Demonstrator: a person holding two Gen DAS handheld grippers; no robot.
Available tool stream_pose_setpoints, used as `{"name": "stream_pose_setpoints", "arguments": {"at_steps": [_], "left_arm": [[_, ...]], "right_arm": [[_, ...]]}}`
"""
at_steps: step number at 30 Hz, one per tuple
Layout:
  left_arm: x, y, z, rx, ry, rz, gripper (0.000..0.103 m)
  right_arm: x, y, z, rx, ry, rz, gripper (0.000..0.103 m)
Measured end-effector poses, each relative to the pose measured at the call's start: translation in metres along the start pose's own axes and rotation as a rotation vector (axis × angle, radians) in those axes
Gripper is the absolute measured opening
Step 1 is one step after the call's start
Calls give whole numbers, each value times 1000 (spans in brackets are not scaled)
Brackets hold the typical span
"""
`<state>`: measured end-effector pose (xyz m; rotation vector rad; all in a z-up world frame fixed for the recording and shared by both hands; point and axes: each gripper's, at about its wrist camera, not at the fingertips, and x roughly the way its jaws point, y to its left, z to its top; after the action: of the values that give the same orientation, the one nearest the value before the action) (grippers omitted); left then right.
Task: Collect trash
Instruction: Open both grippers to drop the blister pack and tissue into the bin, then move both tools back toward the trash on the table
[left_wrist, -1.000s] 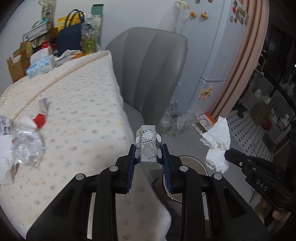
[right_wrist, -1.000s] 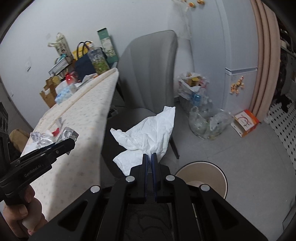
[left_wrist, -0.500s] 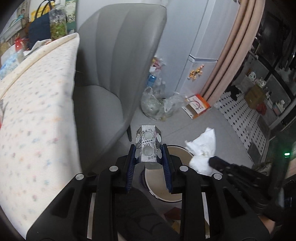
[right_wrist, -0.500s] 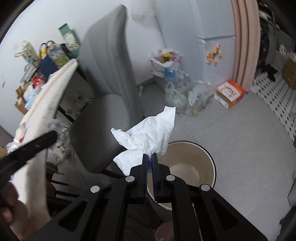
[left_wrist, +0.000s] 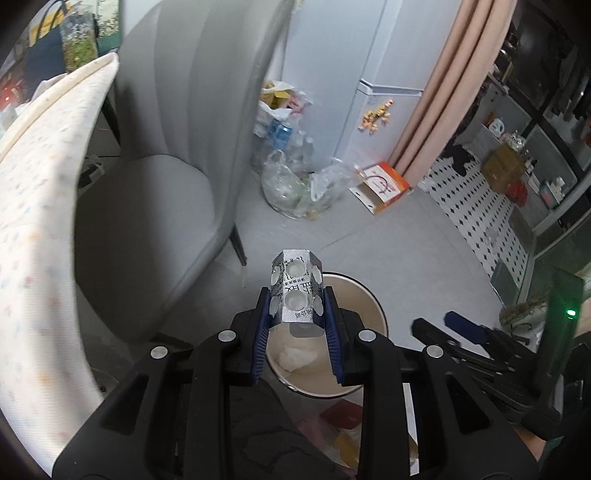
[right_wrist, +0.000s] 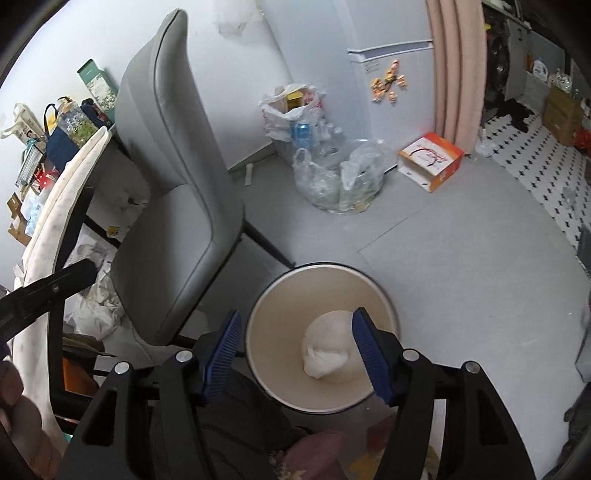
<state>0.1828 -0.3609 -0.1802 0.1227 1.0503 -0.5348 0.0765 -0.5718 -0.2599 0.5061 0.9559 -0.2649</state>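
Blister pack is sitting pinched between the left gripper pads, standing up out of the fingertips with its long axis running along the fingers, foil side to the camera. In the left wrist view it is hanging over the near-left part of the trash bin, whose opening is lying directly below and slightly right of the fingertips, so the drop looks like a straight release, maybe with a small nudge right to centre it. Crumpled tissue is lying at the bottom of the bin already. Right gripper is hovering over the same bin with fingers spread wide and nothing between them; in its own view the blue pads are bracketing the bin mouth. Left arm is the one carrying a load, so it is the one making the next move. Grey chair is standing just left of the bin, tablecloth edge further left; clear plastic bags and an orange box are sitting on the floor beyond the bin, well apart from it.
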Motion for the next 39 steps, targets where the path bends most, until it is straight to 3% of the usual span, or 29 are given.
{"name": "stream_pose_setpoints", "arguments": {"at_steps": [6,8,9,10,13,17,20,22,23,28,39], "left_arm": [[18,-30,4,33,46,-64,33],[19,-34,6,22,48,-90,47],[17,-33,6,8,42,-97,66],[14,-31,6,-8,28,-100,76],[0,-24,8,-38,-14,-75,83],[-26,-11,10,-63,-68,-43,87],[-52,3,10,-80,-126,-12,92],[-70,12,10,-97,-167,4,96],[-82,18,9,-109,-193,11,97],[-130,47,4,-129,-291,56,97],[-224,130,-36,-296,-515,131,97]], "right_arm": [[-32,-30,4,57,-59,-48,62],[-39,-35,6,63,-76,-54,62],[-41,-37,7,65,-82,-55,62],[-44,-37,9,67,-90,-54,62],[-50,-37,11,68,-107,-49,62],[-57,-25,12,62,-120,-39,64],[-69,-10,12,34,-153,-46,78],[-79,5,13,9,-190,-65,94],[-85,13,13,-2,-213,-80,96],[-107,55,12,-75,-258,-72,96],[-131,151,-10,-244,-266,101,96]]}}
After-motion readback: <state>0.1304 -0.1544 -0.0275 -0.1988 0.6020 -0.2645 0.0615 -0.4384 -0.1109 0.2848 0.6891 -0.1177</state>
